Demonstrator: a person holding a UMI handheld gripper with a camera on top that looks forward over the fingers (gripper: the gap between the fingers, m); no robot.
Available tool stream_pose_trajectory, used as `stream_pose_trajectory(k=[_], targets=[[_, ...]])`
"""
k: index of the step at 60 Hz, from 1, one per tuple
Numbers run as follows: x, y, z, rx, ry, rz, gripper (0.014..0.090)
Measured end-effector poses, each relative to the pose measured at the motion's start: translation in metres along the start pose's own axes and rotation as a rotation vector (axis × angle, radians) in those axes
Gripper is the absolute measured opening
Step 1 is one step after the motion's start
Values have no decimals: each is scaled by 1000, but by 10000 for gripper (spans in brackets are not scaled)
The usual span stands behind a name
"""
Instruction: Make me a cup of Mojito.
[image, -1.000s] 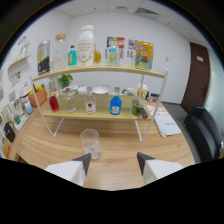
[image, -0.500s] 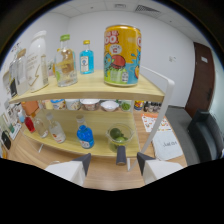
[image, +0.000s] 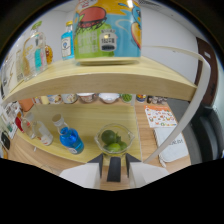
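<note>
The gripper (image: 114, 167) shows its two fingers set close together with a narrow gap, holding nothing. Just ahead at twelve o'clock sits a glass bowl of limes (image: 113, 140), a blue bottle (image: 71, 138) at its nine o'clock. A colourful can (image: 106, 29), its label unreadable, stands on the upper wooden shelf (image: 100, 79).

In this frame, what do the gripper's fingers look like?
The gripper shows two pale, whitish fingers with broad, angular bodies that taper to dark inner tips. A dark strip lies in the gap between them. No cables, markings, hand or sleeve are visible.
</note>
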Motion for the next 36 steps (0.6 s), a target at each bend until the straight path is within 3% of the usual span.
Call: stream_pose_trajectory(k=[5, 6, 7, 21, 36], targets=[[-1, 1, 1, -16, -5, 8, 301], [-1, 1, 1, -12, -4, 10, 205], [1, 0, 1, -8, 4, 13, 187], [5, -3, -5, -7, 39, -5, 167], [0, -15, -43, 64, 59, 2, 165]])
